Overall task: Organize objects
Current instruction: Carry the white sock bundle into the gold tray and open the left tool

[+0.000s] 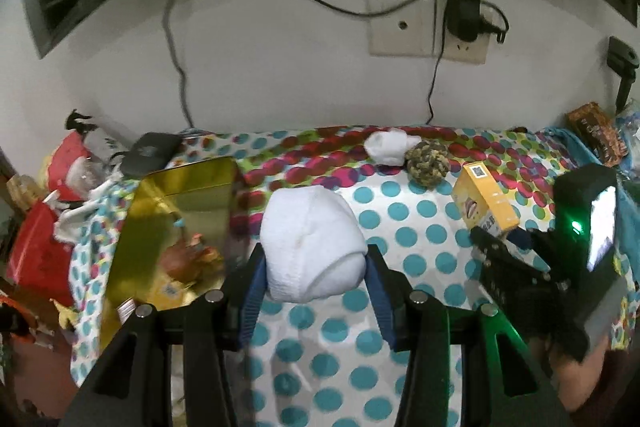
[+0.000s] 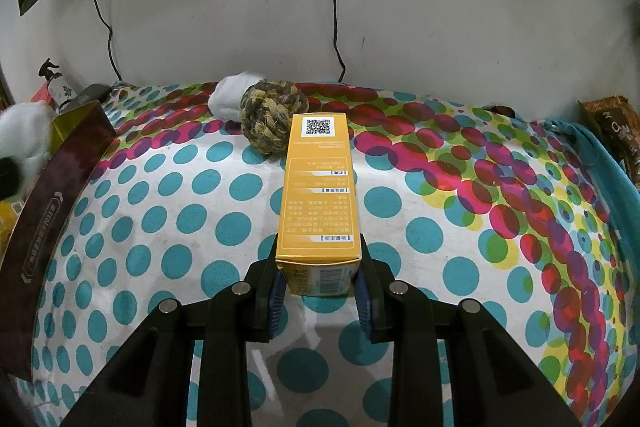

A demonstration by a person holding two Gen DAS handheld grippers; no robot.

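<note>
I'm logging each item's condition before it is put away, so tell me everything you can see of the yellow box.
The yellow box is a long, slim carton, apparently glossy cardboard, with a QR code at its far end, panels of small printed text on top and a barcode on the near end flap. It looks closed and undented. The right gripper is shut on its near end, blue pads on both sides; its far end points toward the braided rope ball. Whether it touches the dotted cloth is unclear.

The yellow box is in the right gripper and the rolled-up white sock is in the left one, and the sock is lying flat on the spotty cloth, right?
Not quite. The left wrist view shows the rolled-up white sock lifted clear of the spotty cloth, clamped in the left gripper. The rest is right: the right gripper is shut on the yellow box.
</note>
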